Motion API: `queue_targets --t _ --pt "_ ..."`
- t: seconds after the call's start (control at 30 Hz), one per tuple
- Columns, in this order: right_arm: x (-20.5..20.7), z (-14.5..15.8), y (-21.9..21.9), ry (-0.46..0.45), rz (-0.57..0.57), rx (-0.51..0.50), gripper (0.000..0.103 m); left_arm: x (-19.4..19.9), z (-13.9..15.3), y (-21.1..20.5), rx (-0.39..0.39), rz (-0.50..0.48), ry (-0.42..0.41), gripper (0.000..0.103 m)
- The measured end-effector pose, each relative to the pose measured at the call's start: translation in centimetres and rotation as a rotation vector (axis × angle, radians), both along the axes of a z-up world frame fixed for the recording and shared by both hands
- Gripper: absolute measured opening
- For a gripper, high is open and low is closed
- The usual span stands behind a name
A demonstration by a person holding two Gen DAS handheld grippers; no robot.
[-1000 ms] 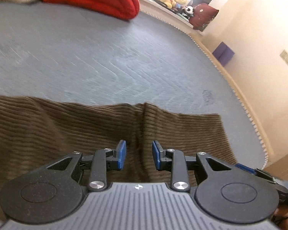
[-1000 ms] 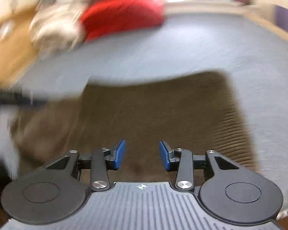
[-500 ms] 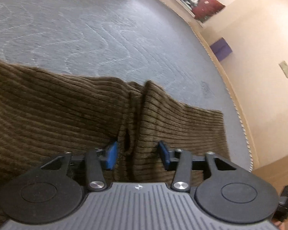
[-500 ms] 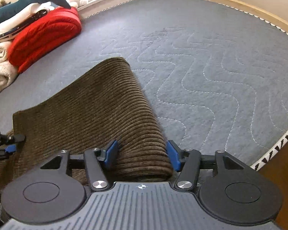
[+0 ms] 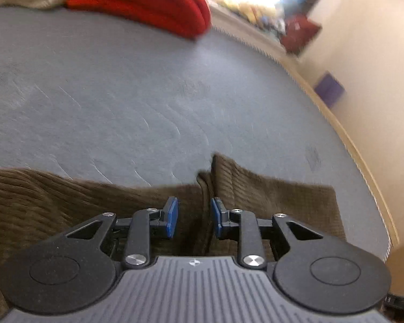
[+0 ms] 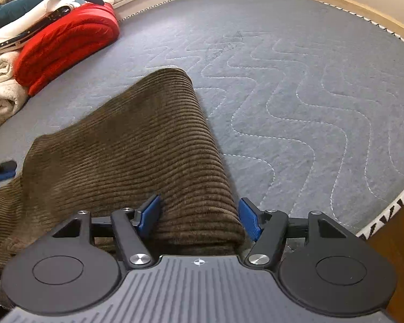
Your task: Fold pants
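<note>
The brown corduroy pants (image 6: pixel 137 158) are being shown lying on the grey quilted mattress (image 6: pixel 296 86), near its front edge and well apart from the red folded blanket (image 6: pixel 67 43) at the far side.

In the right wrist view, the rounded fold of the pants is being straddled by the right tongs (image 6: pixel 199 216); the jaws are being opened, with the cloth between them and the right-hand pad clear of it. The tip of the left tongs (image 6: pixel 1 171) is being seen only here, just beside the pants' left edge.

In the left wrist view, which is blurred, a raised pleat (image 5: pixel 215 177) in the pants is being shown, hidden from the other camera. The left tongs (image 5: pixel 194 216) are being closed around it, but the pads are not yet pressing it.
</note>
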State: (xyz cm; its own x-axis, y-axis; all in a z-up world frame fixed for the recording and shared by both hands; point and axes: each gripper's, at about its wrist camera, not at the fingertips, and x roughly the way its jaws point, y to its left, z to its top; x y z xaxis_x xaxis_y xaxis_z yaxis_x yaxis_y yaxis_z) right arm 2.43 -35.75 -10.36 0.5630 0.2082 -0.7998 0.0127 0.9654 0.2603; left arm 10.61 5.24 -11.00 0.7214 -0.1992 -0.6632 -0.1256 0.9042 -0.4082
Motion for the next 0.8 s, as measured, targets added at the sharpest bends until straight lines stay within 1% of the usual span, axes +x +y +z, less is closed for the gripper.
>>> queue_targets --t 0.03,0.07,0.1,0.17,0.2,0.23,0.27,0.3,0.33,0.37,0.4,0.43,0.47,0.5,0.53,0.57,0.6,0.63,0.67,0.7,0.73,0.8 --pt "0.0 -0.1 -0.1 0.008 -0.008 0.007 0.066 -0.4 0.4 -0.4 -0.009 -0.017 -0.022 0.029" --pt "0.1 -0.2 -0.4 0.016 -0.017 0.02 0.066 -1.0 0.8 -0.5 -0.025 -0.058 -0.041 0.029" --pt "0.1 -0.3 -0.6 0.023 -0.026 0.035 0.066 -1.3 0.9 -1.5 -0.036 -0.12 -0.049 0.029" --pt "0.2 -0.4 -0.9 0.04 -0.042 0.056 0.066 -1.8 0.3 -3.6 -0.021 -0.248 -0.027 0.029" --pt "0.3 -0.6 -1.0 0.049 -0.051 0.067 0.066 -2.0 -0.5 -4.9 0.011 -0.304 0.008 0.029" --pt "0.3 -0.7 -1.1 0.057 -0.06 0.078 0.064 -1.9 -1.9 -6.2 0.067 -0.35 0.07 0.029" --pt "0.3 -0.8 -1.2 0.062 -0.069 0.089 0.063 -1.7 -3.5 -7.4 0.141 -0.387 0.156 0.015" --pt "0.3 -0.8 -1.3 0.063 -0.076 0.094 0.057 -2.3 -4.2 -8.0 0.19 -0.394 0.145 0.014" --pt "0.3 -0.7 -1.2 0.058 -0.08 0.09 0.049 -2.5 -3.8 -8.5 0.214 -0.39 0.127 0.014" --pt "0.2 -0.6 -1.2 0.052 -0.081 0.085 0.045 -2.5 -3.3 -8.8 0.22 -0.389 0.132 0.014" --pt "0.2 -0.5 -1.3 0.044 -0.082 0.085 0.039 -3.0 -2.4 -9.0 0.21 -0.387 0.106 0.015" --pt "0.1 -0.3 -1.4 0.034 -0.086 0.09 0.036 -3.8 -1.6 -8.9 0.191 -0.389 0.064 0.015" --pt "0.0 -0.1 -1.4 0.025 -0.089 0.092 0.035 -4.3 -1.0 -8.9 0.171 -0.4 0.033 0.015" --pt "-0.2 0.1 -1.3 0.015 -0.09 0.091 0.034 -4.5 -1.1 -9.2 0.168 -0.417 0.04 0.015" --pt "-0.3 0.3 -1.2 0.005 -0.088 0.085 0.034 -5.2 -1.6 -9.8 0.189 -0.438 0.084 0.016" --pt "-0.4 0.4 -1.1 0.0 -0.086 0.081 0.034 -5.2 -2.9 -10.2 0.23 -0.467 0.178 0.016" --pt "-0.4 0.4 -1.1 -0.002 -0.085 0.077 0.037 -5.8 -3.9 -10.5 0.256 -0.49 0.194 0.016" --pt "-0.4 0.4 -1.0 0.002 -0.086 0.073 0.043 -6.4 -3.7 -10.8 0.275 -0.496 0.161 0.016" --pt "-0.3 0.2 -1.0 0.023 -0.091 0.066 0.046 -6.7 -3.6 -10.8 0.276 -0.493 0.166 0.016" --pt "-0.2 0.0 -1.0 0.047 -0.107 0.053 0.056 -6.7 -3.4 -10.8 0.265 -0.481 0.179 0.016" --pt "-0.1 -0.3 -1.1 0.067 -0.122 0.056 0.061 -6.8 -3.3 -10.8 0.25 -0.467 0.189 0.016" --pt "-0.2 -0.7 -1.6 0.083 -0.149 0.088 0.062 -7.0 -3.2 -10.5 0.237 -0.45 0.188 0.016"
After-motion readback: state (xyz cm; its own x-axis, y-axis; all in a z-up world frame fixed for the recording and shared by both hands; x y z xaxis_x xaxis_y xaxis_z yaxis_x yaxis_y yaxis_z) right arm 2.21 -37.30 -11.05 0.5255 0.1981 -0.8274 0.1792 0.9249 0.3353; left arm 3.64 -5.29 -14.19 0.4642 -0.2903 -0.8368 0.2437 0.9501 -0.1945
